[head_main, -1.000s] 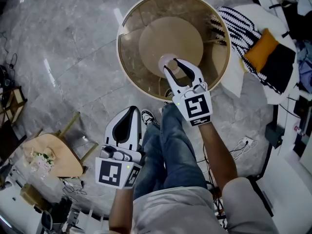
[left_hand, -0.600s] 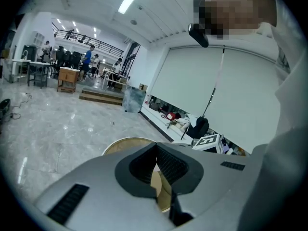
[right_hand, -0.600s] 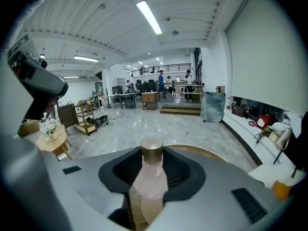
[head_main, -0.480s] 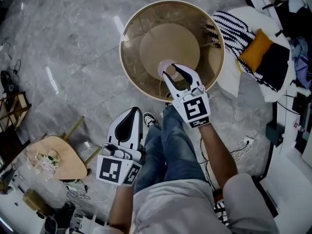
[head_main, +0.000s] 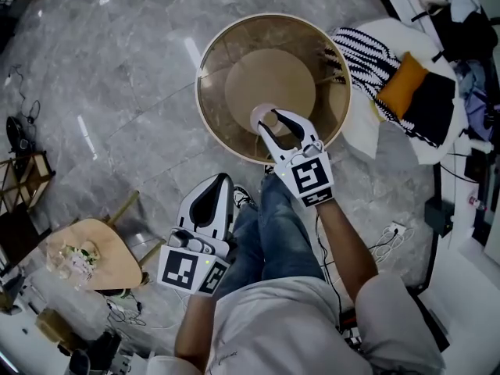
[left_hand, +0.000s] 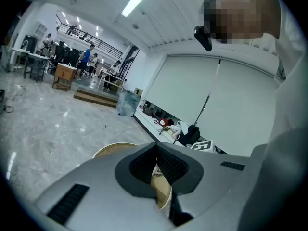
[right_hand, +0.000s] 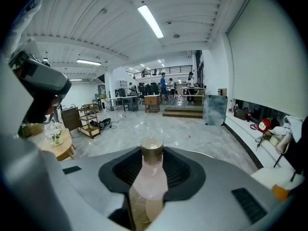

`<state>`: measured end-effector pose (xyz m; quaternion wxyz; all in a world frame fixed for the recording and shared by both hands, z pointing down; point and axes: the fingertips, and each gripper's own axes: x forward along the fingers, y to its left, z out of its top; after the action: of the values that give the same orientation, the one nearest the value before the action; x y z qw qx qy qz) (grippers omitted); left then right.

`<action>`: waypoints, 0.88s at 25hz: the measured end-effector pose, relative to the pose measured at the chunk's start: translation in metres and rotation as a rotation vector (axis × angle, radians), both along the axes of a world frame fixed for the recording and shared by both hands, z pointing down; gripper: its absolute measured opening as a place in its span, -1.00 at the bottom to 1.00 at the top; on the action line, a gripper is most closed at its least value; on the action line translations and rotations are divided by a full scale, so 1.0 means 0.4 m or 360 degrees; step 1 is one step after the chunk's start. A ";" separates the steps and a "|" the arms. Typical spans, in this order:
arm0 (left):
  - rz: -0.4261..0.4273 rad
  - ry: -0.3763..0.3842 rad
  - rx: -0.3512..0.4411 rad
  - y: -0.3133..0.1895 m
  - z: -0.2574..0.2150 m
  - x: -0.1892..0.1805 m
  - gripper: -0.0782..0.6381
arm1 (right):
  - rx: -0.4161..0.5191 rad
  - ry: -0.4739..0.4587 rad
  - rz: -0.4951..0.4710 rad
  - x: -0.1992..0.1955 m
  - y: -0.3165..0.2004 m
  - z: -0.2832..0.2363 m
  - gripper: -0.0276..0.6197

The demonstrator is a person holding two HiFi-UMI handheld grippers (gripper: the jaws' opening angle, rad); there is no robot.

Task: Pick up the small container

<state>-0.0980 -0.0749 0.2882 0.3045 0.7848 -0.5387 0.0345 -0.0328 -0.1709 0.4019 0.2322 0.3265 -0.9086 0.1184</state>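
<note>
A round tabletop [head_main: 223, 123] with a light rim and a translucent brown surface is seen from above. A round base disc [head_main: 269, 76] is visible through it. The tabletop is carried by a grey marble floor [head_main: 117, 69], on which a small wooden side table [head_main: 109, 248] is also placed.

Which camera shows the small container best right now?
Right gripper view: the small container stands upright, gold-capped, clamped between the jaws. Head view shows only a pale patch of it beside the right gripper. Left gripper view: nothing.
</note>
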 end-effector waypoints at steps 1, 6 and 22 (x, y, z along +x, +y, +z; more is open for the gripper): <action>0.0001 -0.0004 0.0009 0.003 -0.011 -0.001 -0.73 | 0.0000 -0.0002 -0.0004 0.001 0.005 -0.010 -0.47; -0.0003 -0.0003 0.0043 0.012 -0.054 -0.002 -0.73 | 0.0007 -0.0016 -0.0020 0.006 0.021 -0.058 -0.47; 0.0036 -0.0012 0.0112 0.102 -0.164 0.007 -0.73 | 0.0020 -0.0036 -0.0073 0.015 0.104 -0.194 -0.47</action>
<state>-0.0953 -0.0340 0.2228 0.2742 0.8009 -0.5318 0.0220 -0.0268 -0.1295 0.3244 0.2226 0.3057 -0.9190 0.1111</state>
